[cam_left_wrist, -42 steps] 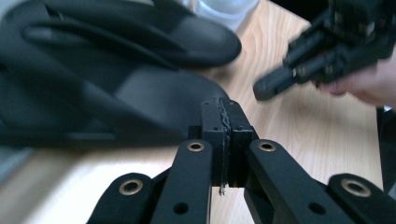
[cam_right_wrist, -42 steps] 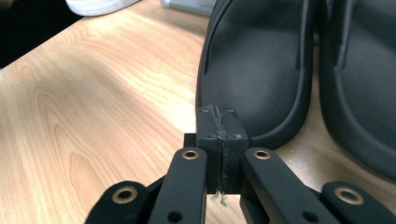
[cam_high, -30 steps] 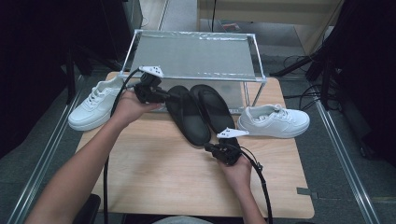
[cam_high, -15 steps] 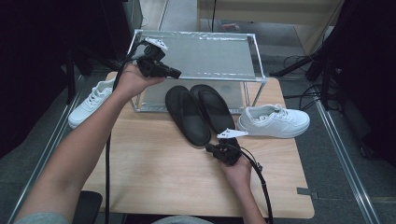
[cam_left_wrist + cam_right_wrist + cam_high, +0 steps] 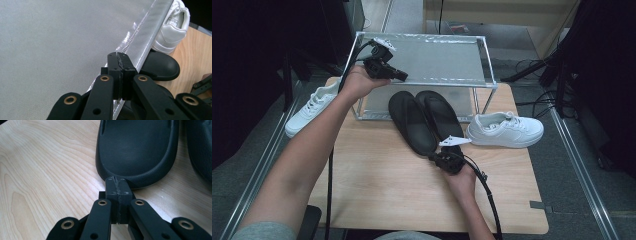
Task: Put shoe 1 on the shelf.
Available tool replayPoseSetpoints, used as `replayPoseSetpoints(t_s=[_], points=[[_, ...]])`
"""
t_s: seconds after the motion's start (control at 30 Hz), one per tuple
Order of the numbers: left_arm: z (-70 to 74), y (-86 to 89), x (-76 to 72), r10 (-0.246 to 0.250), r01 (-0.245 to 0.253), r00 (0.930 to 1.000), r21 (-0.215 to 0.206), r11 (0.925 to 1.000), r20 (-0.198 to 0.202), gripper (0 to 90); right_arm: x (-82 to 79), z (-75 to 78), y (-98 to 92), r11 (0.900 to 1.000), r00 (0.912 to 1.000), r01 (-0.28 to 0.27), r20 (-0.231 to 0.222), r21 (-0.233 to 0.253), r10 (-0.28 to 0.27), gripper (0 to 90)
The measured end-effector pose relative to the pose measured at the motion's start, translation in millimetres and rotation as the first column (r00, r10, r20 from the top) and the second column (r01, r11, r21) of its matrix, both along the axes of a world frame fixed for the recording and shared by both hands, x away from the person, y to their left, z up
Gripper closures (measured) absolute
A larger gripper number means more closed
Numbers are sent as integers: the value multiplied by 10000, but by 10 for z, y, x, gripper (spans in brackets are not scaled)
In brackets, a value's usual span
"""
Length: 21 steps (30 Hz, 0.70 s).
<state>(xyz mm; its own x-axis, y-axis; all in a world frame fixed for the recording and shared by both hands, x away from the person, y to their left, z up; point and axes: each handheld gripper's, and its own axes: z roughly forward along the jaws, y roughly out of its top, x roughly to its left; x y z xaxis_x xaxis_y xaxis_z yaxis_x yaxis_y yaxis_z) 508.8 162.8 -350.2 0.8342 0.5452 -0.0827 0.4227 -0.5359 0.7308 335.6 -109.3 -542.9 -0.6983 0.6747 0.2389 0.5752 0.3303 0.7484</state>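
Left gripper (image 5: 401, 77) is raised over the near-left corner of the clear-walled, metal-framed rack with a grey mesh top (image 5: 472, 42), held in the person's left hand (image 5: 357, 82); in the left gripper view (image 5: 117, 58) its jaws are pressed flat together with nothing between them, tips above the rack's shiny front rail (image 5: 146, 37), grey mesh spreading to the left of the jaws. Beyond and to the right of the tips in that view: rounded end of a black slipper (image 5: 160, 66), then the white lace-up sneaker (image 5: 172, 27) farther out on the light wooden bench (image 5: 197, 55). Right gripper (image 5: 438, 157), in the right hand (image 5: 462, 180), sits low on the bench (image 5: 377, 190) with a grey triangular plate on top and a black cable trailing back toward the person. Right gripper view (image 5: 116, 180): jaws fully closed, holding nothing, tips just at the rounded end of the left black foam slipper (image 5: 137, 147), touching or nearly, cannot tell which. Second black slipper (image 5: 200, 147) lies right of it, side by side. High view: the pair, left slipper (image 5: 411, 121) and right slipper (image 5: 443, 114), lies directly ahead of the right gripper, front parts reaching under the rack; one white sneaker (image 5: 506, 130) is ahead-right of the right gripper, the other white sneaker (image 5: 312, 107) is down left of the left gripper, at the bench's left edge.
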Motion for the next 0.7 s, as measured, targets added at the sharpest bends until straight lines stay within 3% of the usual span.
replayPoseSetpoints(t_s=[0.17, 0.27, 0.37, 0.47, 0.7], points=[[-5, -19, -11, -38, 33, 9998, 204, 9998, 218, 900, 46, 25, 49, 10000, 10000, -66, 70, -18, 66, 900], [5, -32, 1, 108, -108, 9999, 232, 9997, -17, 900, 71, 45, 113, 9997, 9996, -191, 192, -139, 193, 900], [29, -62, -4, -57, 46, 9999, 685, 9976, 155, 900, 103, 47, 172, 9994, 9992, -258, 292, -214, 264, 900], [38, -72, -7, -86, 68, 9998, 835, 9965, 206, 900, 148, 48, 201, 9996, 9995, -255, 174, -124, 257, 900], [9, -71, -20, 93, -110, 9996, 605, 9981, 277, 900, 177, 48, 123, 10000, 10000, -45, 53, -53, 45, 900]])
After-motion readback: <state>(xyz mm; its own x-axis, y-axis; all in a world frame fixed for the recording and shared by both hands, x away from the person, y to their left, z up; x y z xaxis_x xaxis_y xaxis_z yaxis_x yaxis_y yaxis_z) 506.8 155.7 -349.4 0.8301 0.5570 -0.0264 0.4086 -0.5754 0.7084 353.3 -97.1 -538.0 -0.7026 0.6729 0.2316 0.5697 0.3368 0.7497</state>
